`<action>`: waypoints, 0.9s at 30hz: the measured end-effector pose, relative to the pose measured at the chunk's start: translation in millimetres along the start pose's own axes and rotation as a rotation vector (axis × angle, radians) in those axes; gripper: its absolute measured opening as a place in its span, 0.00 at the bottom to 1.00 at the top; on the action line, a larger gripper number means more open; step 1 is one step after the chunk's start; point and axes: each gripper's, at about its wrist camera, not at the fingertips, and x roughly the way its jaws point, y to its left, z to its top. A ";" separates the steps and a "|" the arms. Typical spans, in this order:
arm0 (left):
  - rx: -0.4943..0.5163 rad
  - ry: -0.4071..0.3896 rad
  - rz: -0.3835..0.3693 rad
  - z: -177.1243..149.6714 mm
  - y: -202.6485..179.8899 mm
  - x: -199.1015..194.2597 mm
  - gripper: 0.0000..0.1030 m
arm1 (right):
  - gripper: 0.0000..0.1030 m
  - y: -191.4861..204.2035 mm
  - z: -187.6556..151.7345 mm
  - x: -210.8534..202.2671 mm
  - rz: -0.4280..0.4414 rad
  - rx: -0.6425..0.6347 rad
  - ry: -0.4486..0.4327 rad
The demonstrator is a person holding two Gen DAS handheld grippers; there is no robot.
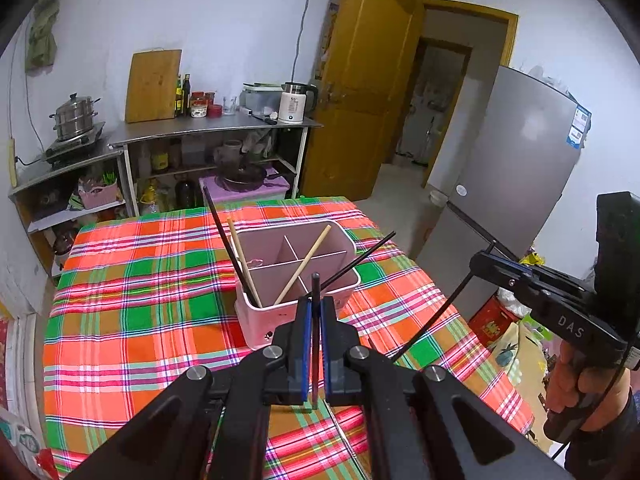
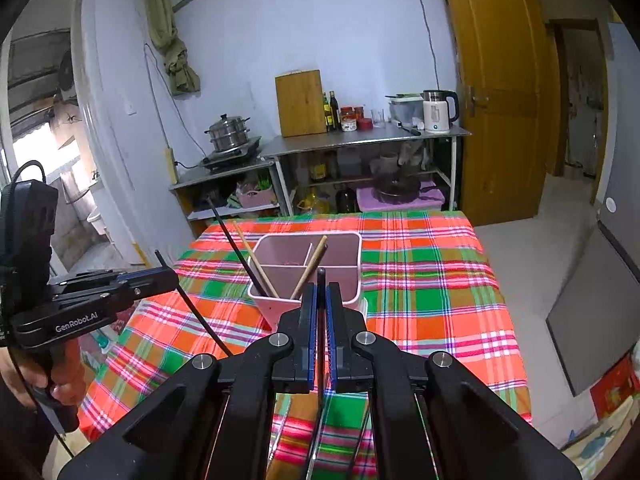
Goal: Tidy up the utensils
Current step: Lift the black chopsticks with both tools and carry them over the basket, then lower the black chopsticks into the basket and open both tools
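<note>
Both grippers hold a dark chopstick clamped between closed jaws, lifted above the checked tablecloth [image 1: 132, 320] on the near side of the pink holder [image 1: 296, 280]. The left gripper [image 1: 315, 312] pinches its chopstick [image 1: 315, 344] partway along, the tip poking up past the blue pads; the right gripper [image 2: 321, 300] grips its chopstick [image 2: 321, 320] the same way. Seen from the left wrist, the right gripper's stick hangs slanting down from it.

The holder stands mid-table, split into compartments. Its left near section already holds a black chopstick [image 1: 224, 240] and a pale wooden one [image 1: 244, 264]; another pale one [image 1: 308, 260] and a black one [image 1: 360, 258] lean further right.

To do this step well, carry each stick over the holder's open top, tip the lower end down into one compartment, and keep clear of the leaning sticks. Release only once the lower end is well inside, or it may bounce off the rim. Going one hand at a time should avoid a clash over the narrow opening.
</note>
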 end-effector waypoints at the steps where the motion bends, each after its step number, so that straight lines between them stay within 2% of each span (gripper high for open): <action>1: -0.002 0.002 -0.001 1.1 0.1 -0.7 0.04 | 0.04 1.0 1.6 -0.7 0.003 0.000 -0.003; 9: -0.019 -0.024 -0.015 20.3 5.1 -14.5 0.04 | 0.04 12.7 15.1 -9.2 0.040 -0.008 -0.044; 19: -0.014 -0.124 0.006 75.1 13.4 -44.5 0.04 | 0.04 27.4 60.5 -17.3 0.075 -0.018 -0.149; 27: -0.019 -0.155 0.034 107.4 22.8 -35.7 0.04 | 0.04 24.5 84.8 -5.2 0.074 0.001 -0.193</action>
